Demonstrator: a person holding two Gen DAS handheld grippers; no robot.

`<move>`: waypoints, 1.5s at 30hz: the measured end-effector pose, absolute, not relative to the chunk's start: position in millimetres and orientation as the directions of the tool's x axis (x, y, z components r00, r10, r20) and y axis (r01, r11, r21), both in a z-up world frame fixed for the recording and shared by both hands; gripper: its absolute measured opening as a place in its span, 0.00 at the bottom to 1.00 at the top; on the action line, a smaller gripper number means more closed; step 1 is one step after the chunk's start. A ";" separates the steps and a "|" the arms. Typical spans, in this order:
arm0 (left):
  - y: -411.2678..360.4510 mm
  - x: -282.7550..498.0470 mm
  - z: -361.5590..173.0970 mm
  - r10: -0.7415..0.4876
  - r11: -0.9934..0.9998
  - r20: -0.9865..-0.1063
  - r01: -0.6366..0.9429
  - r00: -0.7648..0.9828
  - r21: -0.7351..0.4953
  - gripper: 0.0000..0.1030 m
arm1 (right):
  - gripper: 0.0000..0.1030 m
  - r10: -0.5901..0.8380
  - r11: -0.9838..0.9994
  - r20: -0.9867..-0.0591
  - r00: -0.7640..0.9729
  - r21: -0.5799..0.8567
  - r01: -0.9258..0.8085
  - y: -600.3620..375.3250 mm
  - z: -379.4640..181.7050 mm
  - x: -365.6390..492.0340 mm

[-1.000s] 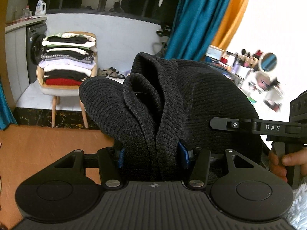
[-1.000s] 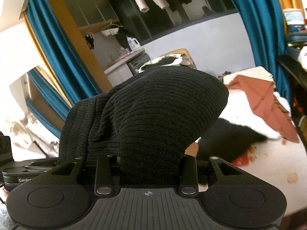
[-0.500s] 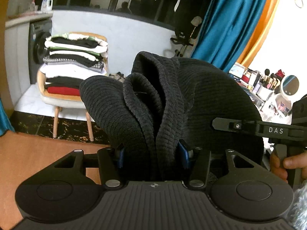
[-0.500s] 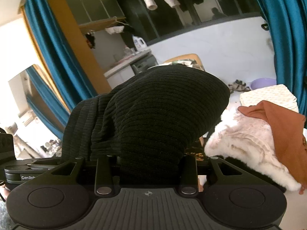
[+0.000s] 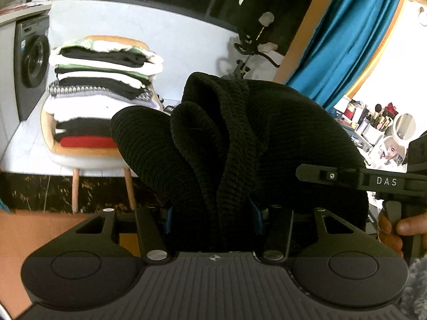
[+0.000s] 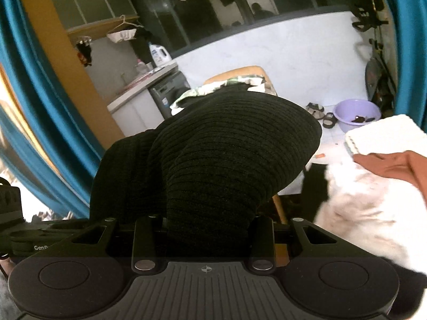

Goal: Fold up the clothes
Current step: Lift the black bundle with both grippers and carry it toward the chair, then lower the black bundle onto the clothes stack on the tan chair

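Across the room a chair (image 5: 88, 157) holds folded clothes (image 5: 104, 80); both the left gripper (image 5: 212, 213) and right gripper (image 6: 205, 224) are clamped on a bunched black sweater (image 5: 280, 138), seemingly mid-carry, so next it likely needs laying on that pile.

- Black ribbed knit garment (image 5: 280, 138) is filling the centre of the left wrist view, bunching into several thick vertical folds that are converging downward at 6 o'clock.
- One rounded fold is bulging toward 9 o'clock; a broader smooth dome of the fabric is spreading toward 3 o'clock.
- In the right wrist view the same black ribbed knit garment (image 6: 226, 160) is arching upward as one wide hump, its ribs running horizontally, and is drooping toward 9 o'clock.
- The garment is hanging clear of any surface, gathered rather than flat.
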State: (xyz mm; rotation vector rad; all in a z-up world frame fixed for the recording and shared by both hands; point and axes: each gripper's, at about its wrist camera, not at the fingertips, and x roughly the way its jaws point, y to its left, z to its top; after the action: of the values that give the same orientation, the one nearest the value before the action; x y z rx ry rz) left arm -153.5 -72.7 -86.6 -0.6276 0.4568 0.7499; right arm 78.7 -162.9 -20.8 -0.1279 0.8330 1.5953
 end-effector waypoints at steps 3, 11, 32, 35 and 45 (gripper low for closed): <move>-39.0 -171.9 -87.0 0.478 0.569 -0.587 -0.739 0.654 -0.361 0.51 | 0.33 0.818 0.039 -0.532 -0.220 0.432 -0.901 -120.1 -22.2 58.4; 55.9 -196.6 -90.8 0.492 0.539 -0.579 -0.750 0.650 -0.384 0.51 | 0.33 0.802 0.005 -0.548 -0.239 0.406 -0.914 -5.5 -26.5 39.3; 448.6 -165.5 5.0 0.618 0.482 -0.488 -0.787 0.617 -0.385 0.51 | 0.33 0.803 -0.199 -0.462 -0.377 0.388 -0.900 451.6 70.7 166.1; 512.9 -168.9 19.2 0.632 0.485 -0.490 -0.799 0.601 -0.356 0.51 | 0.33 0.806 -0.203 -0.450 -0.385 0.401 -0.893 524.9 86.2 172.7; 692.0 -172.9 7.4 0.510 0.495 -0.612 -0.788 0.605 -0.367 0.51 | 0.33 0.766 -0.056 -0.530 -0.365 0.510 -0.858 718.5 56.1 189.7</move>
State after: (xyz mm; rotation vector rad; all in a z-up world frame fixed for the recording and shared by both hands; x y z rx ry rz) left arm -172.9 692.0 7.4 -0.6766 0.4598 0.8204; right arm 189.7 718.5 56.1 -0.1373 0.9367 1.7064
